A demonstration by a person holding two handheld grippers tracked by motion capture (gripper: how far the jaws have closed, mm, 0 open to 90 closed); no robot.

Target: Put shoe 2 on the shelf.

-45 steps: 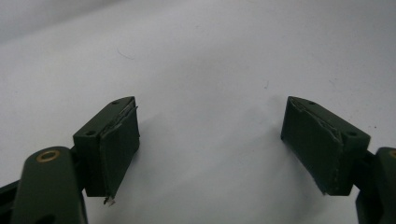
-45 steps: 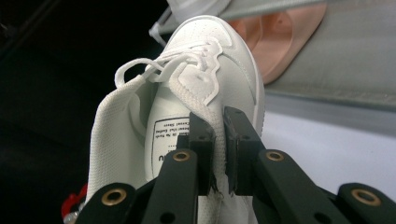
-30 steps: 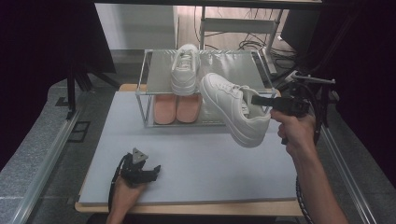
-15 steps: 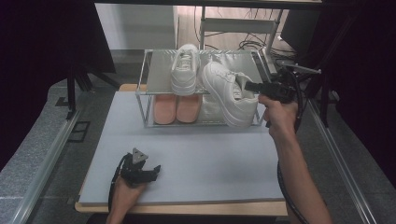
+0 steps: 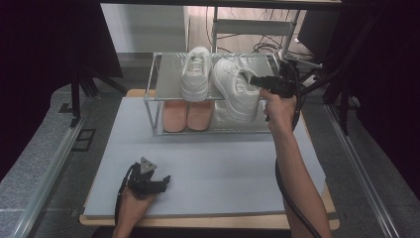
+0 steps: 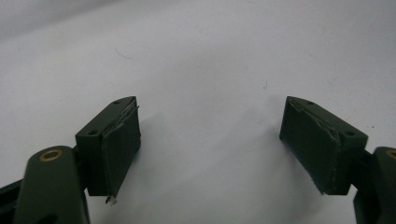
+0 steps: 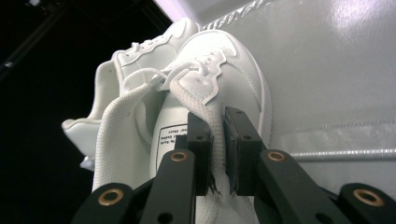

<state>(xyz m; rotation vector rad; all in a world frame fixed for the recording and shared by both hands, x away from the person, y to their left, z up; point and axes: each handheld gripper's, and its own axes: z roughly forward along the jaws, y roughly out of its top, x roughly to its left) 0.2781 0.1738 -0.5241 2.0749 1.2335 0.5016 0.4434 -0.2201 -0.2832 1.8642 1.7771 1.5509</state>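
A white sneaker [image 5: 236, 88] hangs over the right half of the rack's top shelf [image 5: 168, 74], toe pointing away and heel past the front rail. My right gripper [image 5: 258, 81] is shut on its collar, and in the right gripper view the pads [image 7: 201, 144] pinch the collar wall of the sneaker [image 7: 224, 70]. Whether its sole touches the shelf I cannot tell. A matching white sneaker [image 5: 196, 74] lies on the shelf just to its left. My left gripper [image 5: 157, 182] rests low on the mat near the front edge, jaws open and empty [image 6: 210, 144].
A pair of salmon-pink shoes [image 5: 187, 115] stands on the lower level of the glass-and-metal rack. The pale grey mat [image 5: 223, 168] covers the table in front. Dark stands and cables crowd the right rear by my right hand.
My right gripper has carried the white sneaker from in front of the rack up and back over the top shelf, beside the other sneaker. The left gripper has stayed put.
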